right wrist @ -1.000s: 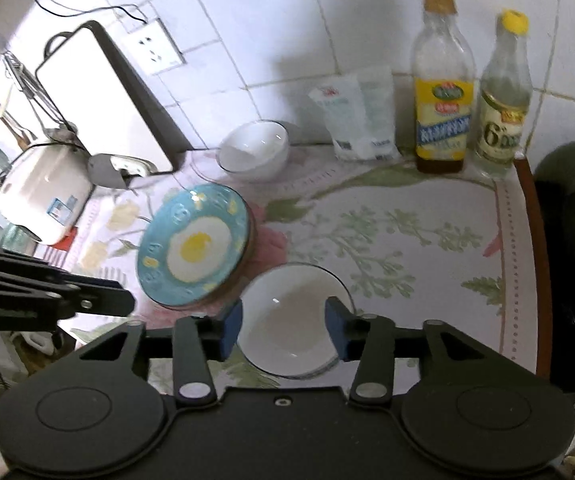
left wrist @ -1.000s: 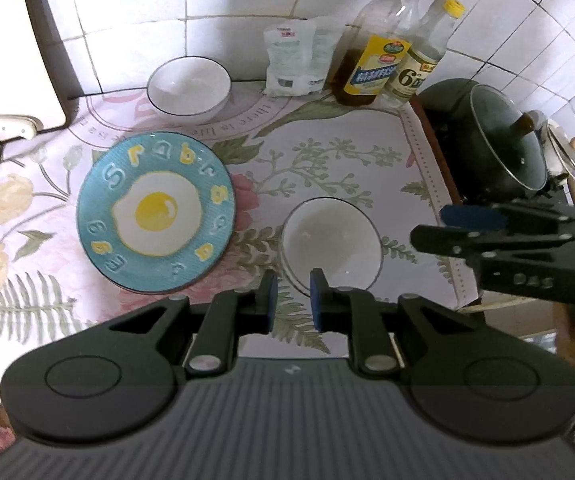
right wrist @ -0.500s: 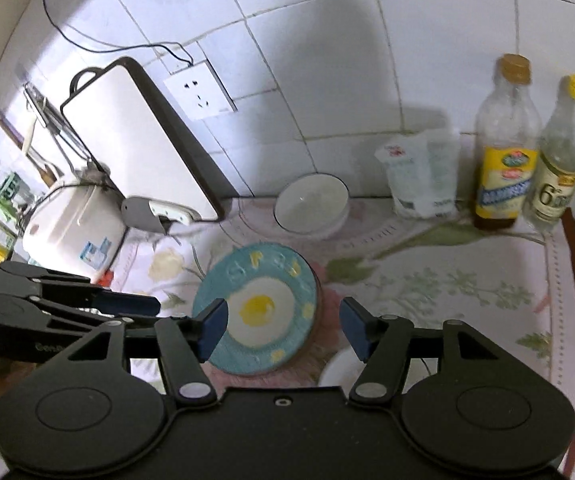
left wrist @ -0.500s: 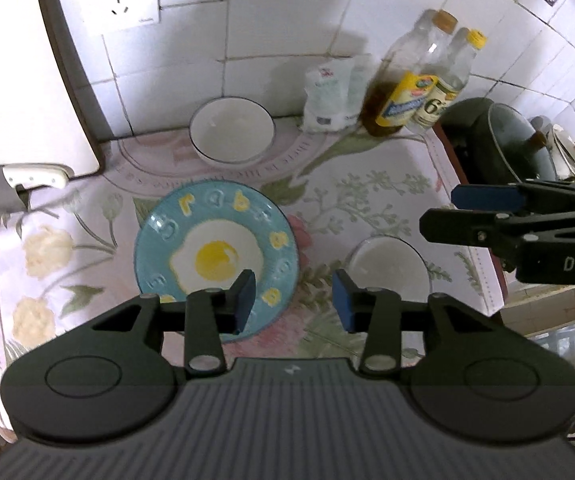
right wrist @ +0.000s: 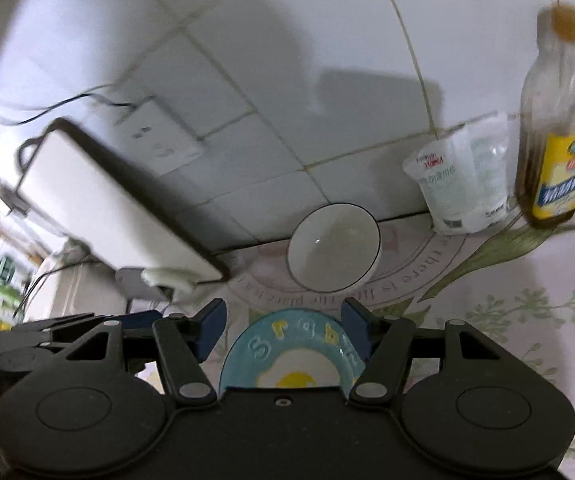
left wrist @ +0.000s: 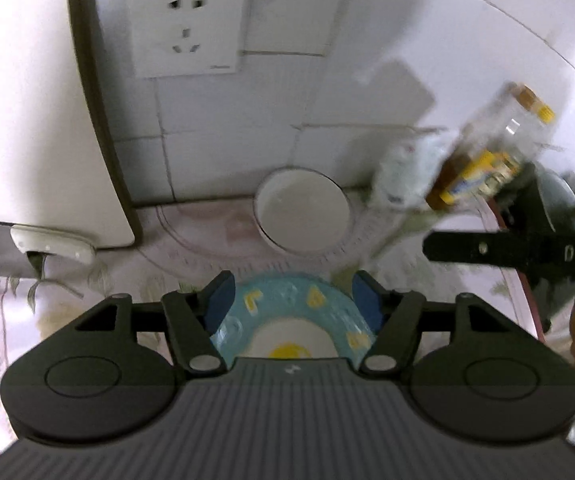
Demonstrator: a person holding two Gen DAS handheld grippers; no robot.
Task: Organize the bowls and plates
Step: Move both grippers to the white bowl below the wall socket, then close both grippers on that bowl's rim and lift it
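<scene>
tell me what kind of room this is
Most likely a home kitchen counter. A white bowl and a blue fried-egg plate sit on a floral cloth against a tiled wall, with an oil bottle at the back.

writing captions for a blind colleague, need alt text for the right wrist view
The open right hand-held gripper hovers above a round blue plate with a fried-egg design. Beyond it, a white ceramic bowl with a dark rim sits on a floral tablecloth near the tiled wall.
</scene>
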